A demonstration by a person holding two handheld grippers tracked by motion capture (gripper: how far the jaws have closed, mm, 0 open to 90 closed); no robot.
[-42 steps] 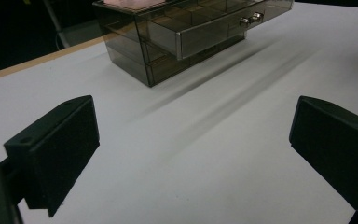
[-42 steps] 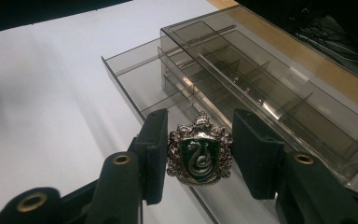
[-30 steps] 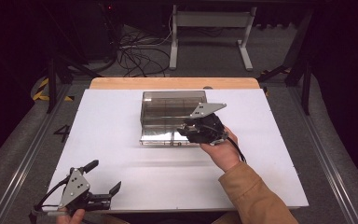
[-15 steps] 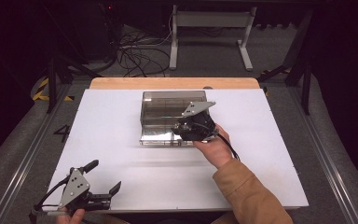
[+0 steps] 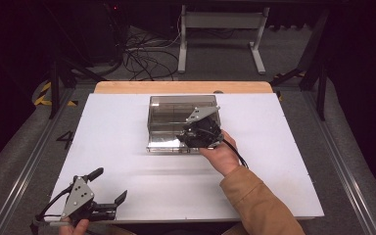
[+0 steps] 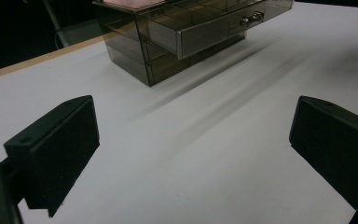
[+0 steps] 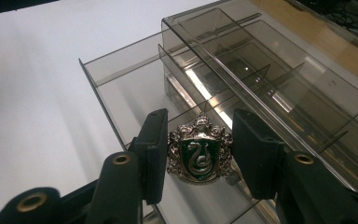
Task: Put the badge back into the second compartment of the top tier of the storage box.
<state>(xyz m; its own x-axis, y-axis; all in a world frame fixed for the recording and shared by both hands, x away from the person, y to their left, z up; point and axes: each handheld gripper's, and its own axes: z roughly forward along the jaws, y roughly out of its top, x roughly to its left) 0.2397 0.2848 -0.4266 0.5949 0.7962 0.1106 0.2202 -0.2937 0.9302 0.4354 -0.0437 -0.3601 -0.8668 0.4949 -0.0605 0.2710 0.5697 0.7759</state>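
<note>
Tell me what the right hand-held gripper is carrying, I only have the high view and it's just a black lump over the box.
Observer: The right hand-held gripper is shut on a silver crest badge with a green shield and a snake on it.
Operator: Where is it relative to the box?
Observer: Over the pulled-out top drawer of the smoked clear organizer box, near its thin dividers.
Operator: Anything in that drawer?
Observer: The compartments in sight look bare.
Operator: Left one?
Observer: The left hand-held gripper is open over the bare white table, aimed at the box.
</note>
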